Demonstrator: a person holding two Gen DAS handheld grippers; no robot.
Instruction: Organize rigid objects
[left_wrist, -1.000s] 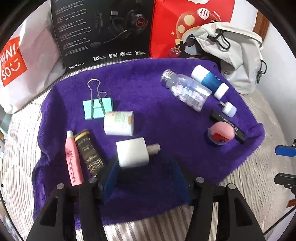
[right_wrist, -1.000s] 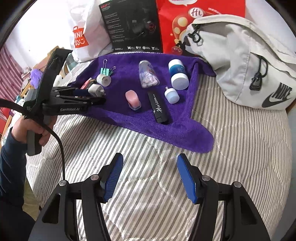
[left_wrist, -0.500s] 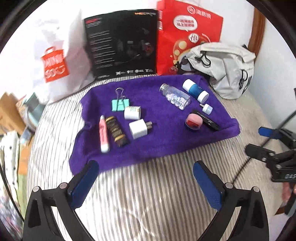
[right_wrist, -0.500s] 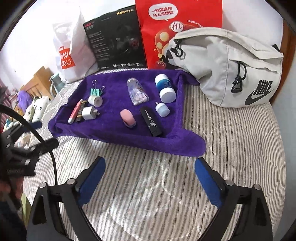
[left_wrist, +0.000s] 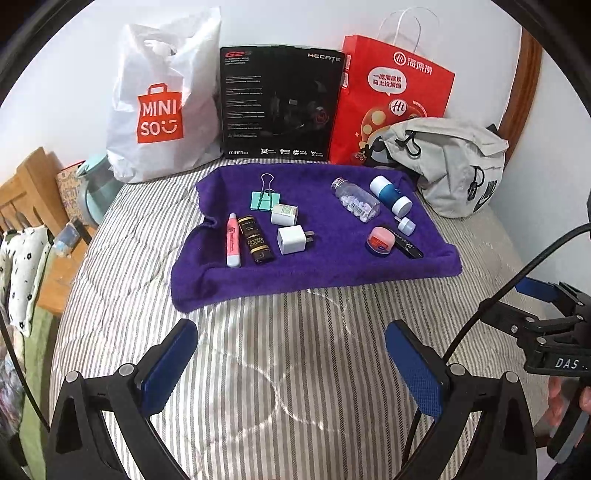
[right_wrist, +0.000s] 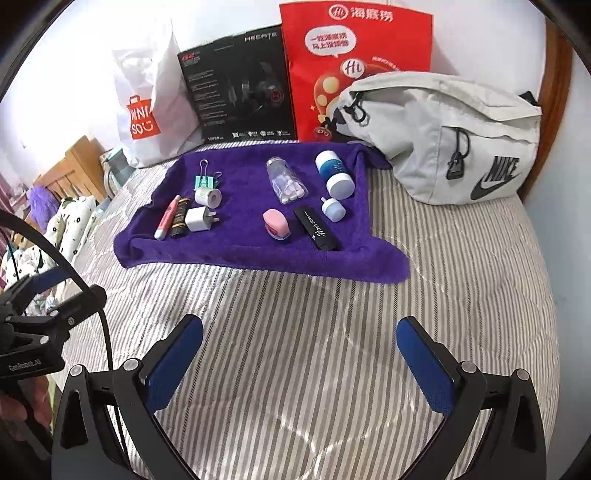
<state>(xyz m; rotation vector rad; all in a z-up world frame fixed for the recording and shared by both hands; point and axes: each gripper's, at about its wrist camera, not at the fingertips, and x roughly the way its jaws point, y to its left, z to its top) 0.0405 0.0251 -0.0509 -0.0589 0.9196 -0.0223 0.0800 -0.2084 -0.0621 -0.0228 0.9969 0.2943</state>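
Observation:
A purple towel (left_wrist: 325, 269) lies on the striped bed with small items in two groups. Its left side holds a pink tube (left_wrist: 233, 240), a dark tube (left_wrist: 255, 239), a white charger plug (left_wrist: 292, 240), a small white roll (left_wrist: 284, 215) and a green binder clip (left_wrist: 265, 198). Its right side holds a clear pill bottle (left_wrist: 355, 199), a blue-and-white bottle (left_wrist: 390, 194), a small white cap (left_wrist: 405, 226), a pink case (left_wrist: 380, 240) and a black stick (left_wrist: 406, 246). My left gripper (left_wrist: 291, 365) and right gripper (right_wrist: 301, 360) are both open and empty, well back from the towel.
A white shopping bag (left_wrist: 162, 99), a black headset box (left_wrist: 279, 103) and a red paper bag (left_wrist: 391, 99) lean on the wall behind the towel. A grey waist bag (left_wrist: 450, 166) lies at the right. Wooden furniture (left_wrist: 26, 184) stands beyond the bed's left edge.
My left gripper let go of the white charger plug on the towel, opened wide and drew back. My right gripper also opened wider and pulled away from the towel.

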